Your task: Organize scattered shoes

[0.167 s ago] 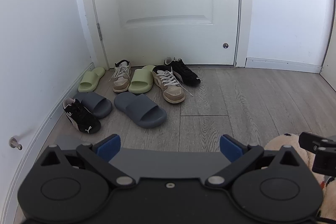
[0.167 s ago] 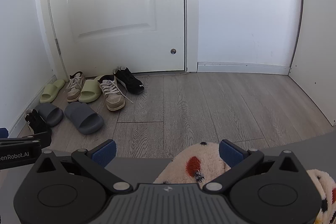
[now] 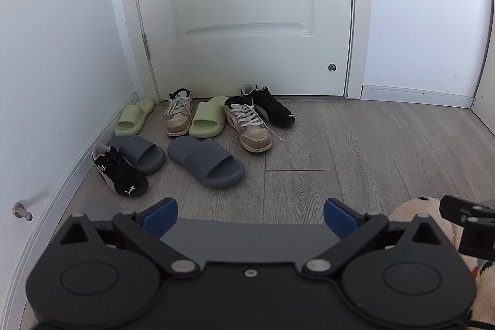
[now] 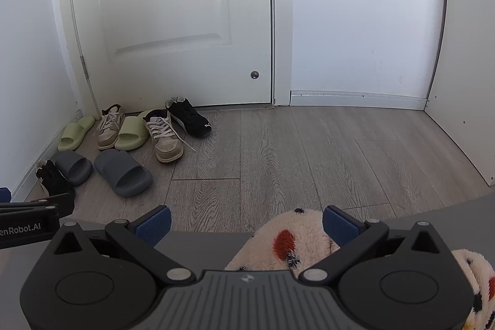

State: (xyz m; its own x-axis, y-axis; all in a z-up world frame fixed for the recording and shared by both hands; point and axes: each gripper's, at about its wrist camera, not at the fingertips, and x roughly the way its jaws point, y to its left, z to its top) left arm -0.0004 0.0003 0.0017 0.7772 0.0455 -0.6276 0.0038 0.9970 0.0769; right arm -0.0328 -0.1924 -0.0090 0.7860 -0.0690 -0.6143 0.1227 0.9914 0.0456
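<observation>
Eight shoes are lying on the floor (image 3: pixel 355 150) by the door (image 3: pixel 247 5): two green slides (image 3: pixel 134 117) (image 3: pixel 206 119), two grey slides (image 3: pixel 140 153) (image 3: pixel 207 161), two beige sneakers (image 3: pixel 178 116) (image 3: pixel 249 127) and two black sneakers (image 3: pixel 119 172) (image 3: pixel 269 107). Two fuzzy spotted slippers (image 4: pixel 287 240) (image 4: pixel 478 283) are showing at the bottom edge.
</observation>
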